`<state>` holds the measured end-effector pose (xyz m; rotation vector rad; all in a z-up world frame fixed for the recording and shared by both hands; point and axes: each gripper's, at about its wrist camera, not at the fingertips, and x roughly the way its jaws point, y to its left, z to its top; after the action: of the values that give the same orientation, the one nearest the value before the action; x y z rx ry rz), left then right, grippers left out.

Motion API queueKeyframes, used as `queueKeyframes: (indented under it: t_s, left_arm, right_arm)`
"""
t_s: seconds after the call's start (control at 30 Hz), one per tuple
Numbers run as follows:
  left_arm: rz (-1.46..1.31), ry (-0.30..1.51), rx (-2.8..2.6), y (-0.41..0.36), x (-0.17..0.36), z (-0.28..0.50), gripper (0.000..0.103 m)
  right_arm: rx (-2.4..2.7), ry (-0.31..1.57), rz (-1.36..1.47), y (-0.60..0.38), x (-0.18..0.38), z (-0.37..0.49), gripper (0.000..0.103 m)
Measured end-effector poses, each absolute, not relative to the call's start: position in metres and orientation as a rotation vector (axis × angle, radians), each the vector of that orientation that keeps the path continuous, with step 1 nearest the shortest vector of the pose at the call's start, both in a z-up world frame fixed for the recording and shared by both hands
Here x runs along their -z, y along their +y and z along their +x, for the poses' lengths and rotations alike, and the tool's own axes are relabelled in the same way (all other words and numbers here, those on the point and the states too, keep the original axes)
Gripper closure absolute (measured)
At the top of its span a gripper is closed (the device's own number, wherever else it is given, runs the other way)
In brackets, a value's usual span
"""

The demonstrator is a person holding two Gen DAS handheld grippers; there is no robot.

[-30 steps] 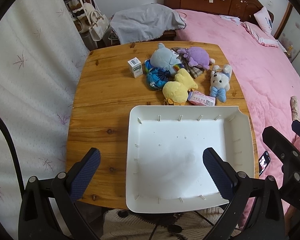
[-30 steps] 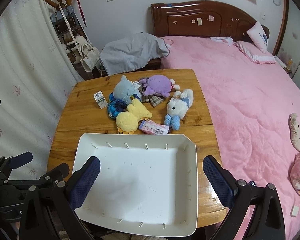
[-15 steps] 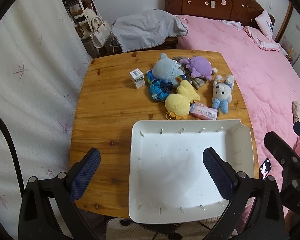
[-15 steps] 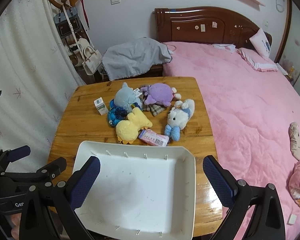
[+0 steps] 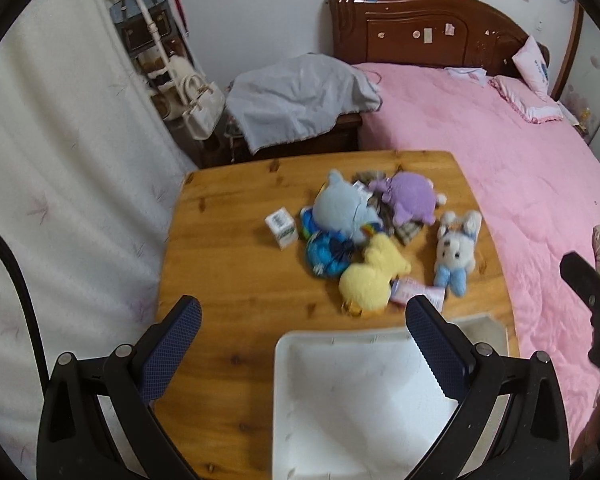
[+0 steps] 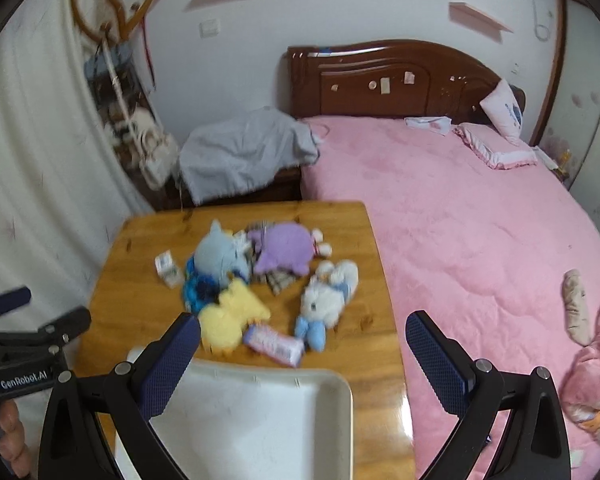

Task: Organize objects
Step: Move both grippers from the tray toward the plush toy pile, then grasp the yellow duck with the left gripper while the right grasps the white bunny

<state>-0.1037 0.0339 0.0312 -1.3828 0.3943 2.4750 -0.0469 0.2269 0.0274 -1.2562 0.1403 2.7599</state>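
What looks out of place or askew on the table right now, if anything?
Nothing is spilled or damaged. The plush toys, small box and pink packet lie jumbled on the table, overlapping, none yet in the white tray. Both grippers are open and empty.

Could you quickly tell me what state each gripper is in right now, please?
Left gripper: open, holding nothing, above the white tray.
Right gripper: open, holding nothing.

Both wrist views look forward and down across the wooden table (image 5: 236, 280), sharing the plush toys (image 6: 260, 276) and the white tray (image 5: 340, 400).
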Motion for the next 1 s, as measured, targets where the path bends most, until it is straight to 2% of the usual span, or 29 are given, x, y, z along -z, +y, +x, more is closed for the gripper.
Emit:
queueKeyframes:
  t_s: [0.33,0.47,0.5,0.57,0.63,0.97,1.0]
  left_arm:
    - [-1.468,0.421,-2.273,0.084,0.051,-0.158,0.001]
    - [-1.524,0.504,-2.211,0.103,0.099,-0.178,0.001]
    - [-1.536,0.507,-2.194,0.106,0.107,-0.181,0.001]
    - [-1.566,0.500,-2.152,0.112,0.127,-0.188,0.001]
    - [-1.588,0.499,-2.128,0.116,0.139,-0.192,0.001]
    - [-1.716,0.520,-2.043,0.123,0.189,-0.201,0.003]
    - [-1.733,0.516,-2.021,0.124,0.193,-0.201,0.010]
  right_arm:
    - [-2.595,0.211,-1.462,0.270,0.051,-0.129,0.001]
    - [-2.502,0.369,-1.541,0.288,0.095,-0.153,0.001]
    - [-2.489,0.404,-1.554,0.290,0.105,-0.157,0.002]
    - [-2.453,0.450,-1.577,0.294,0.124,-0.165,0.012]
    - [-2.411,0.506,-1.615,0.296,0.142,-0.172,0.017]
    - [-2.284,0.709,-1.701,0.297,0.201,-0.187,0.018]
    - [-2.275,0.712,-1.708,0.298,0.203,-0.188,0.019]
